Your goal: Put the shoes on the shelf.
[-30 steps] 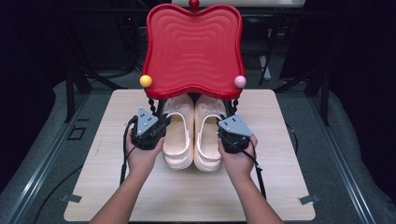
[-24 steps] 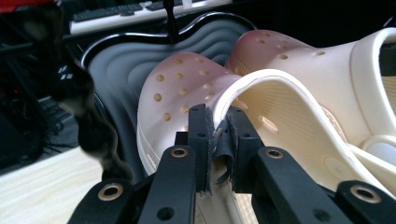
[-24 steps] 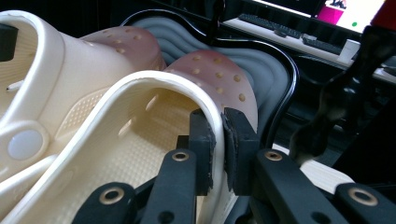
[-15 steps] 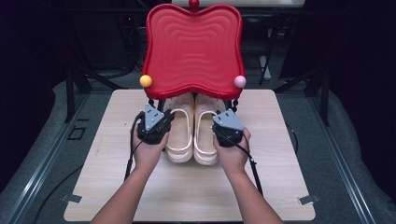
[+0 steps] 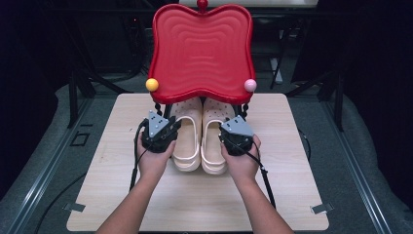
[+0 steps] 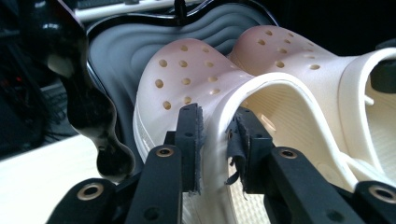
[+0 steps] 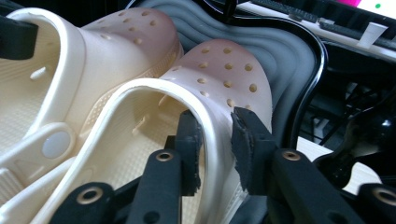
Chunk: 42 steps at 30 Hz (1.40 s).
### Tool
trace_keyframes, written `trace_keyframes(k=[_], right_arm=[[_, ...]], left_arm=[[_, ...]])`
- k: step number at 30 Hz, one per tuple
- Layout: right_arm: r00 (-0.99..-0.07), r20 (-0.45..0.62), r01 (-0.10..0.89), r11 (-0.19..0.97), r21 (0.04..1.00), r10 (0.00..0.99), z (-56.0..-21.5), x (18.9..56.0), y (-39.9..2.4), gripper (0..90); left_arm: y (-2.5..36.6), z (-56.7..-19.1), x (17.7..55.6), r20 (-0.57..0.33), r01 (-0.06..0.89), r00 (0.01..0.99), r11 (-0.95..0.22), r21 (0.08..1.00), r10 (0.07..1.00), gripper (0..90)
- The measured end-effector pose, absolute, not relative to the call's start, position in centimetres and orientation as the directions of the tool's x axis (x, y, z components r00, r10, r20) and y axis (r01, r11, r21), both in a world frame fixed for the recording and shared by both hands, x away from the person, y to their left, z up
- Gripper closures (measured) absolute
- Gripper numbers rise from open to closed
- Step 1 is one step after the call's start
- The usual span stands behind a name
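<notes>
Two cream perforated clogs stand side by side on the table, toes tucked under a red wavy tray (image 5: 202, 48) raised on a stand. My left gripper (image 5: 171, 127) straddles the outer rim of the left clog (image 5: 187, 131). In the left gripper view, the jaws of the left gripper (image 6: 218, 135) have just been opening, and that clog's rim (image 6: 187, 84) sits loose between the pads. My right gripper (image 5: 225, 132) straddles the outer wall of the right clog (image 5: 215, 141). The jaws of the right gripper (image 7: 217, 135) have also been opening around that clog's wall (image 7: 224, 65), with gaps showing.
The tray carries a yellow ball (image 5: 152, 85) and a pink ball (image 5: 250, 85) at its front corners, and its dark underside (image 6: 116, 56) hangs close over the toes. The wooden table (image 5: 195, 204) has bare room in front of the clogs and on both sides.
Both grippers have shifted slightly inward and away from the person along the clogs. The clogs themselves sit about where they were.
</notes>
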State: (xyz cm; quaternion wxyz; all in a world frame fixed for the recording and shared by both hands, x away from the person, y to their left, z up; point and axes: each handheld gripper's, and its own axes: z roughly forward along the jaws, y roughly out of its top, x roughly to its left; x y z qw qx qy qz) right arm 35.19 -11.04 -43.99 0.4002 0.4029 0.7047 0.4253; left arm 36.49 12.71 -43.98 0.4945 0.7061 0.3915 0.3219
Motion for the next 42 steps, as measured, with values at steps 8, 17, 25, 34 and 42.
trace_keyframes(k=[8,17,25,34,42], right_arm=[[-0.378,-0.19,0.234,0.292,0.927,0.906,-43.9,34.9,-11.2,67.0],[-0.399,-0.186,0.248,0.301,0.921,0.898,-43.7,34.6,-11.4,62.0],[-0.415,-0.188,0.234,0.304,0.924,0.89,-43.6,33.6,-11.5,60.0],[-0.437,-0.174,0.227,0.295,0.928,0.883,-43.2,31.8,-12.5,60.0],[-0.485,-0.155,0.225,0.295,0.929,0.861,-42.1,28.9,-13.6,59.0]], left_arm=[[12.9,-44.1,36.7,0.034,0.256,0.506,-0.188,0.948,0.862,64.0],[12.9,-43.9,36.3,0.025,0.255,0.516,-0.182,0.95,0.856,58.5],[13.5,-43.3,35.2,0.002,0.253,0.538,-0.164,0.953,0.843,57.8],[14.1,-42.5,33.2,-0.016,0.27,0.59,-0.179,0.946,0.807,56.9],[16.1,-42.4,30.8,-0.029,0.256,0.601,-0.158,0.954,0.799,61.4]])
